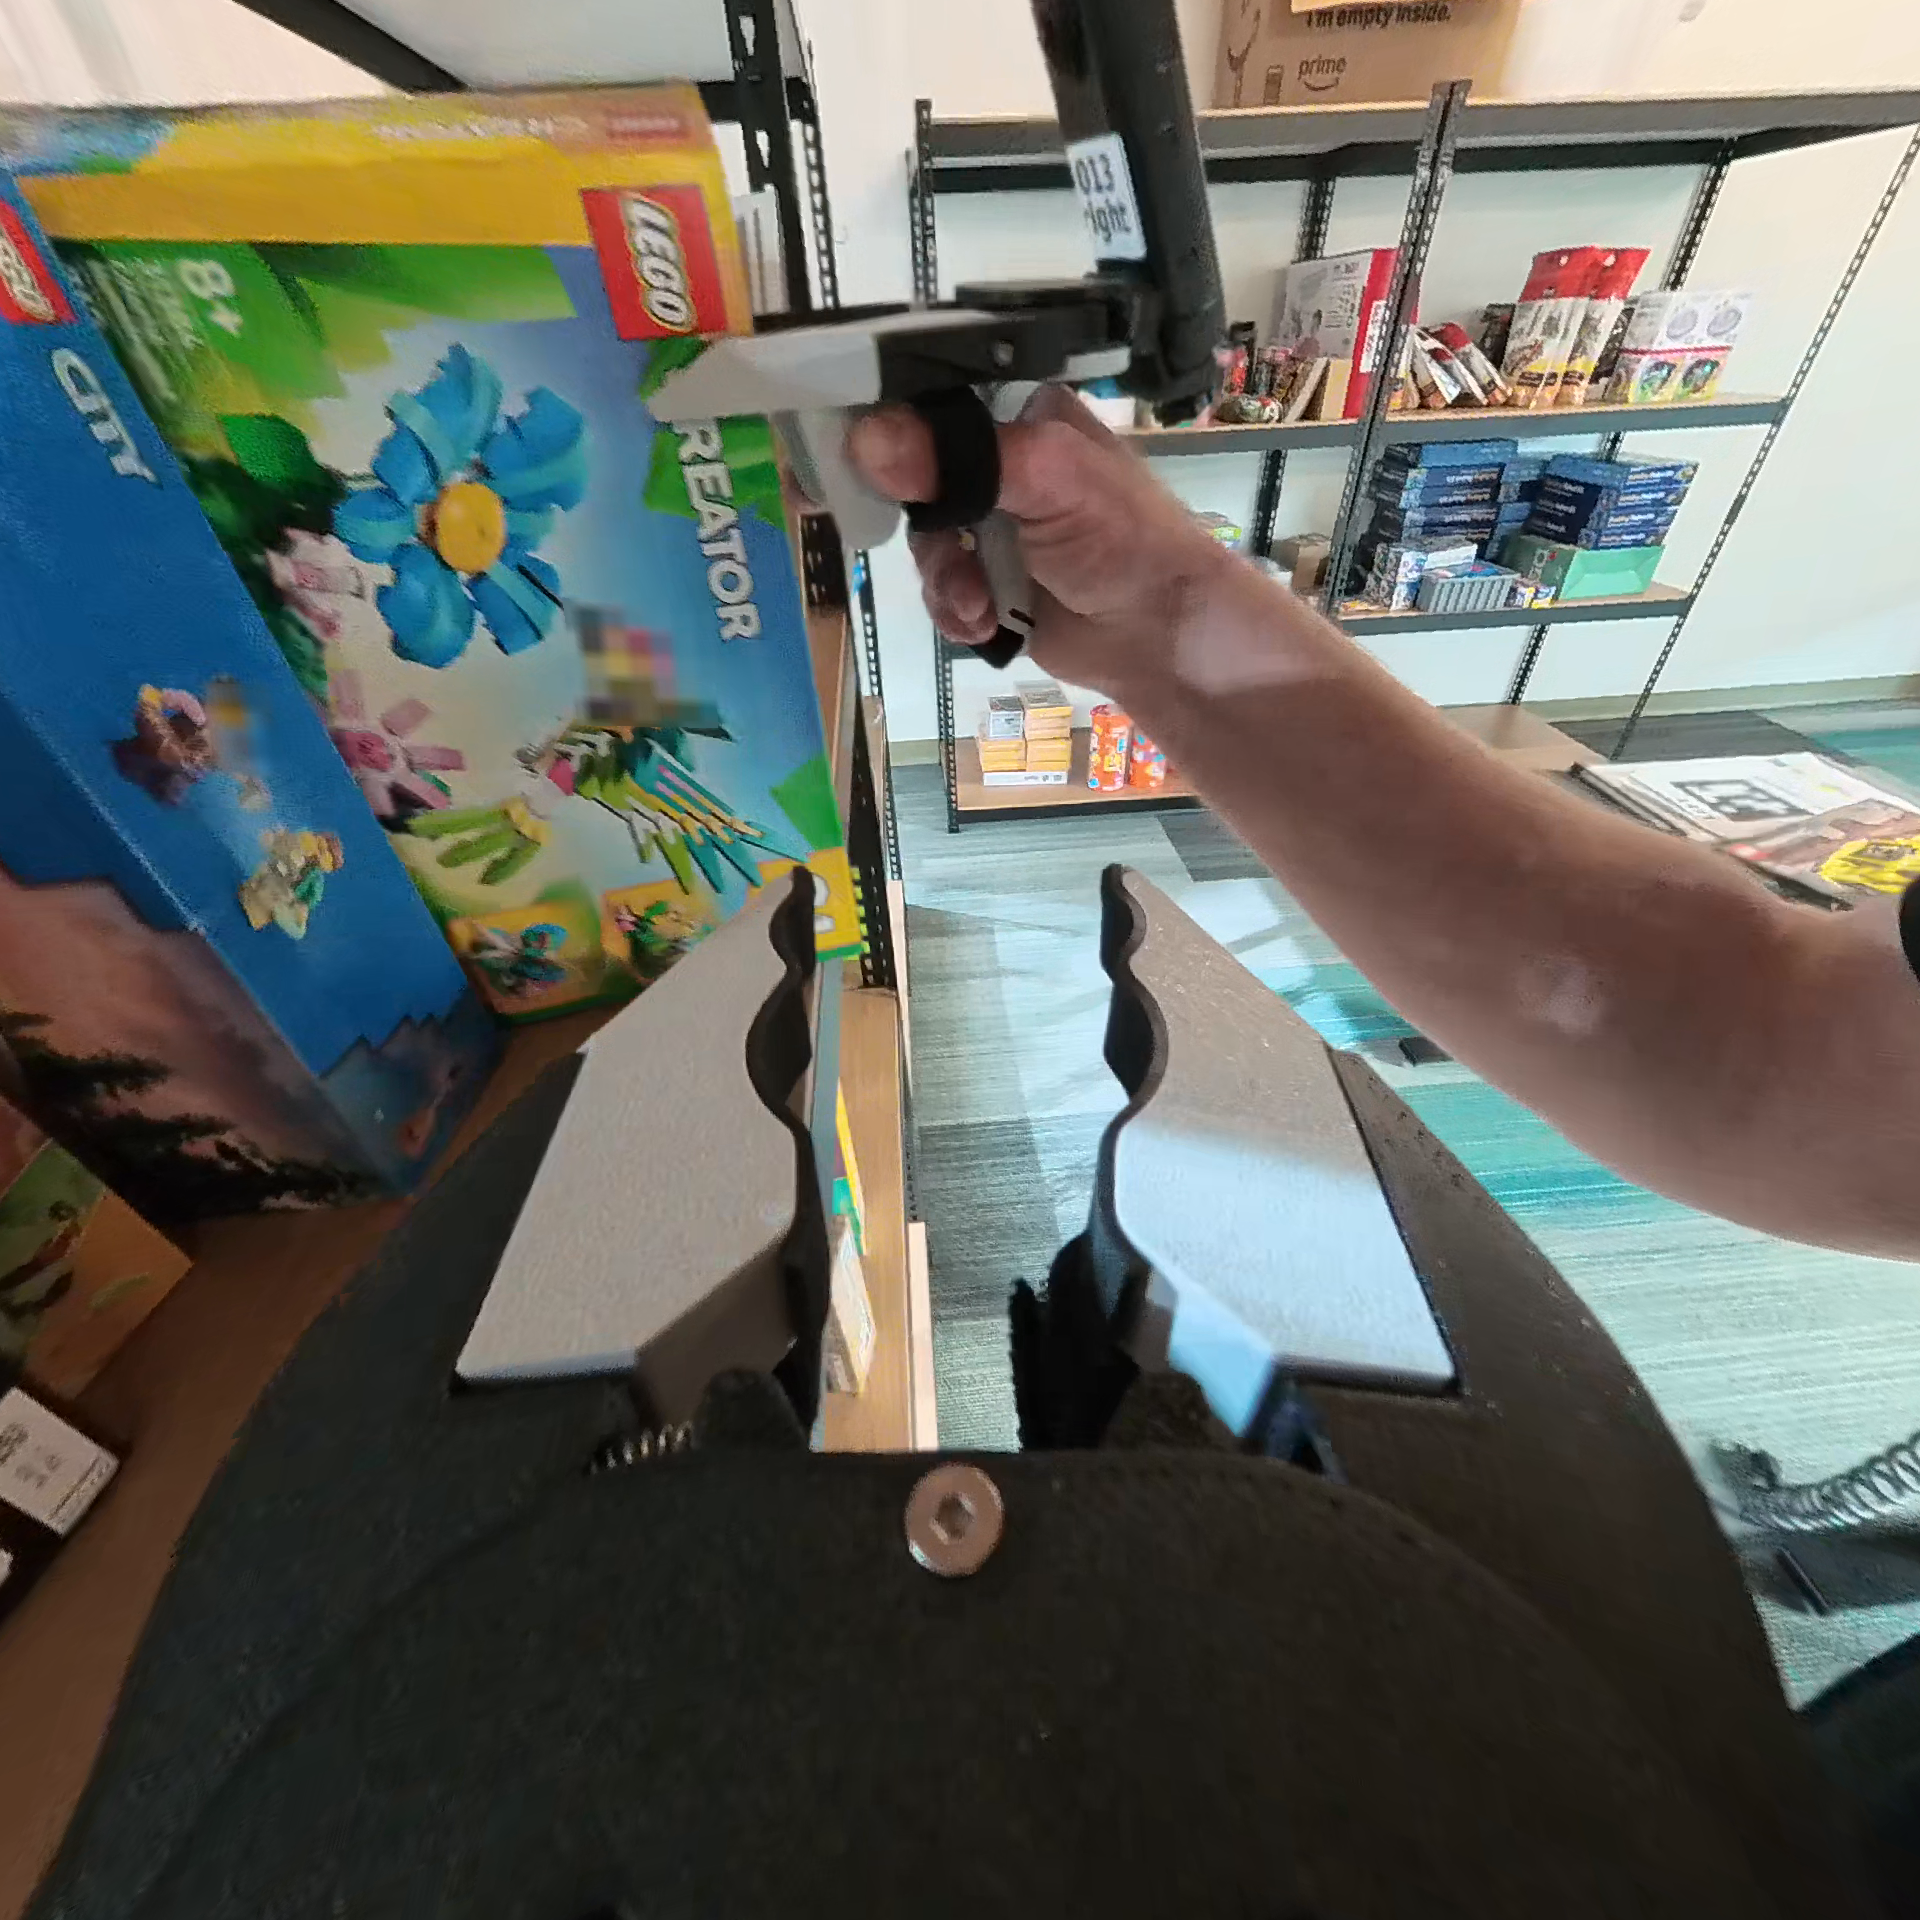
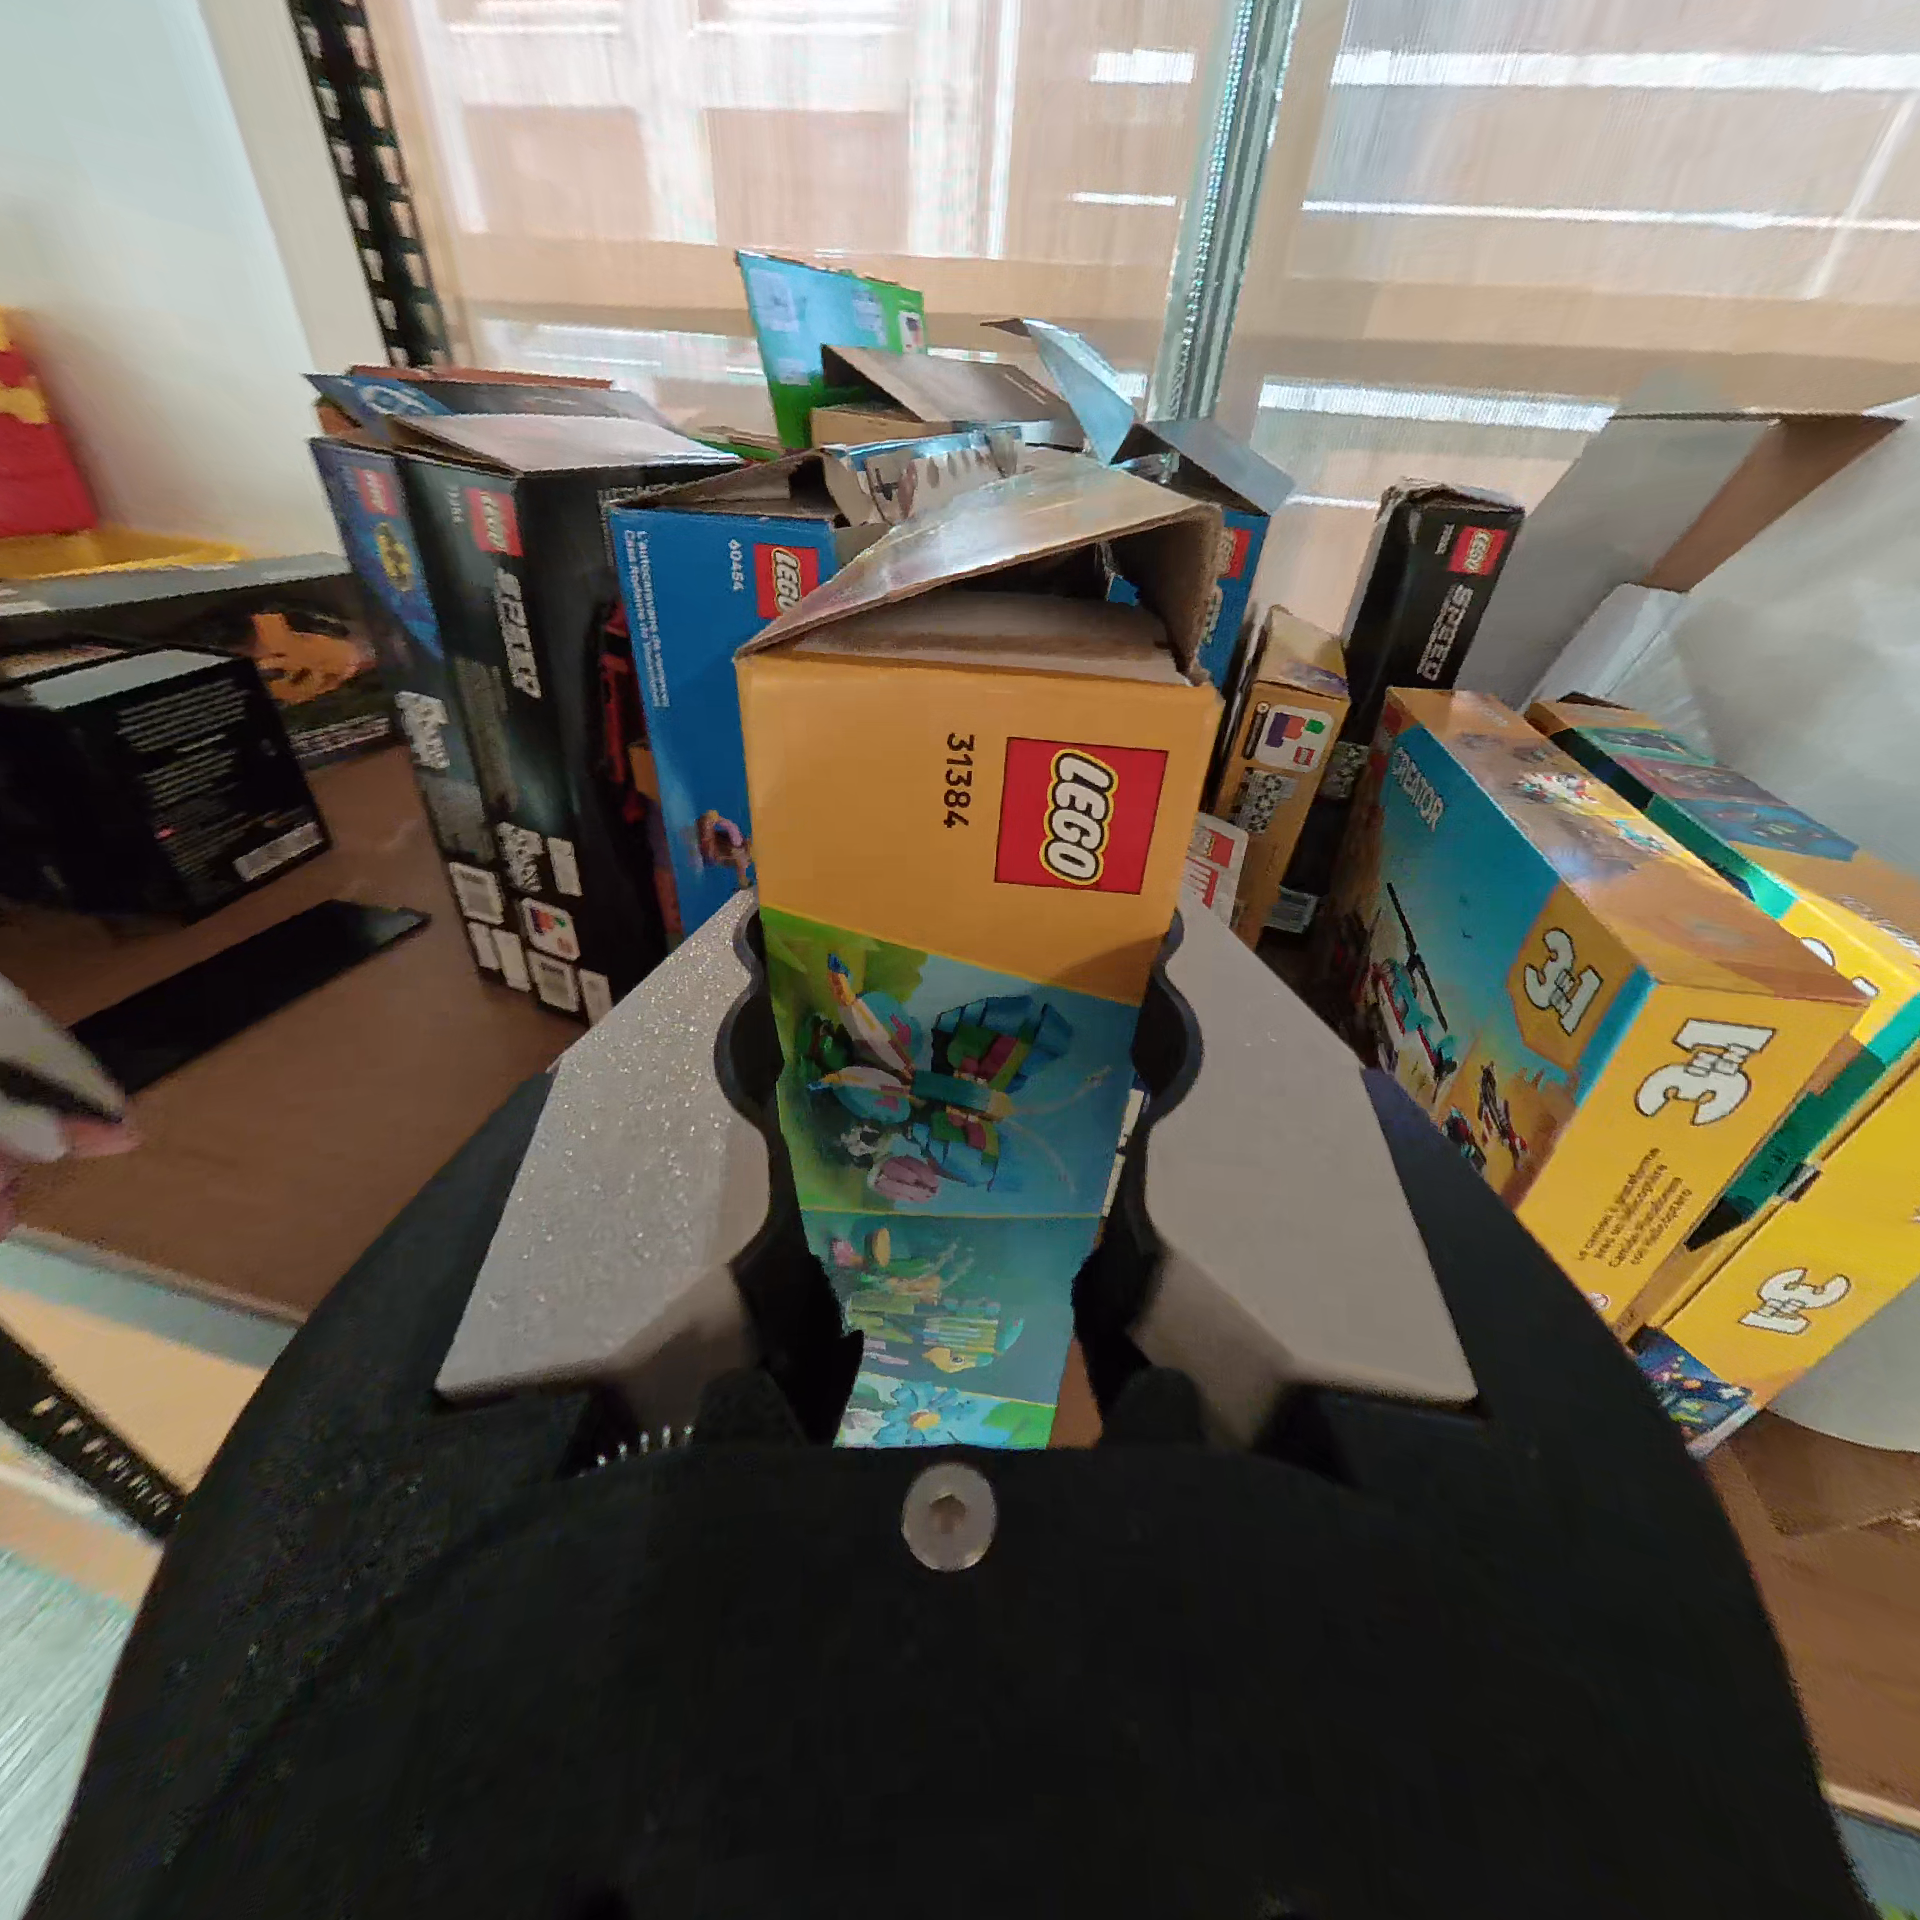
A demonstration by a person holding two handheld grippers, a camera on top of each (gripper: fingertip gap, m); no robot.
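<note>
Your left gripper is level at the shelf's outer edge, jaws wide apart with only carpet between them; its left pad lies just beside the lower corner of the flower-picture box, at about 10 o'clock from the gap, and whether they touch you cannot tell. At 12 o'clock your right hand wraps the other tool's handle, forearm running down to 4 o'clock. Your right gripper points straight along the shelf, closed onto the same yellow-topped flower-picture box, one pad on each narrow-side edge, box upright with its top flap raised. Black boxes stand at 10 o'clock, tilted yellow boxes at 3 o'clock.
</note>
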